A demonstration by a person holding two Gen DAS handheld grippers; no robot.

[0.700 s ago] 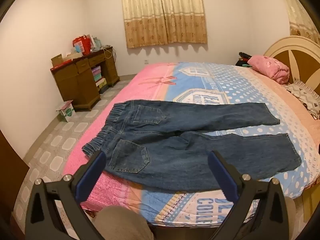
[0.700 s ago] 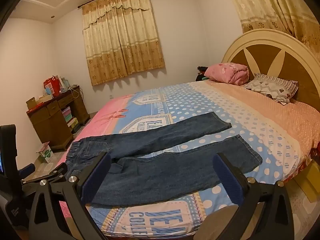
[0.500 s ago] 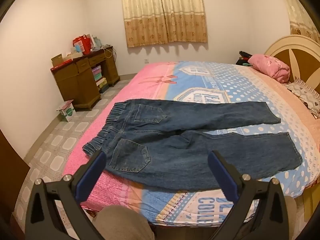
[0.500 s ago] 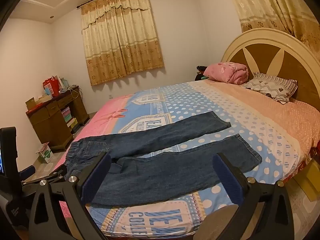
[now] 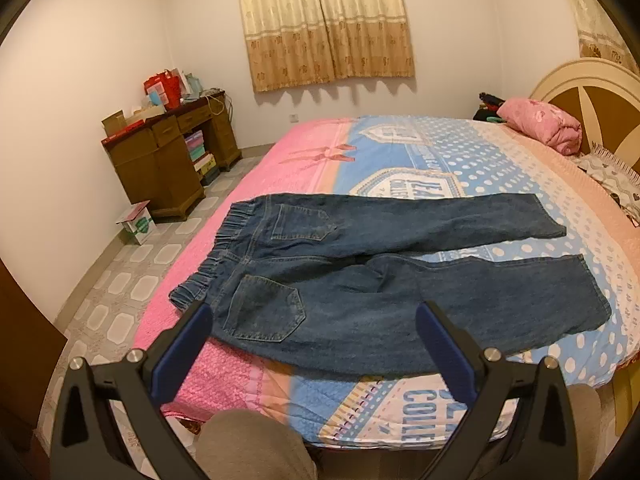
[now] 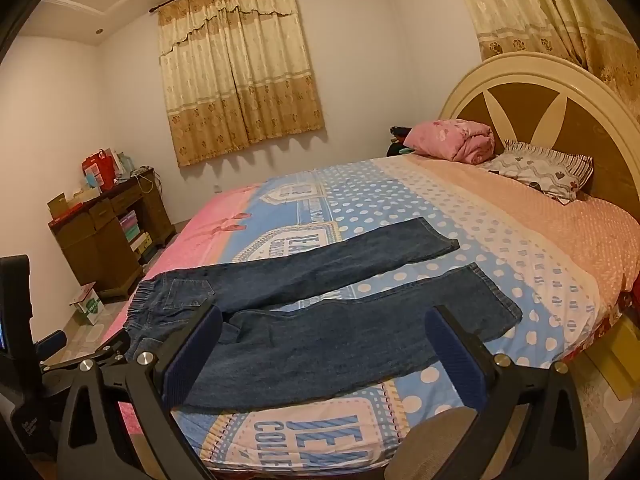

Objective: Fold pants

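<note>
From the left wrist camera, the left gripper (image 5: 314,338) hangs above the near edge of the bed (image 5: 520,160), its blue-padded jaws spread wide with nothing between them. The jeans (image 5: 360,276) lie flat on the bedspread, back pockets up, the elastic waistband toward the pink side and the two legs running off to the right, slightly splayed (a strip of blue dotted cover shows between them). A brown desk (image 5: 168,160) stands by the far wall under a curtained window (image 5: 326,24), and a rolled pink blanket (image 5: 540,124) sits near the headboard. From the right wrist camera, the right gripper (image 6: 324,344) is likewise wide open and empty, held over the near leg of the jeans (image 6: 320,340) without touching it. The left gripper's black frame (image 6: 80,364) shows at the lower left, near the waistband.
</note>
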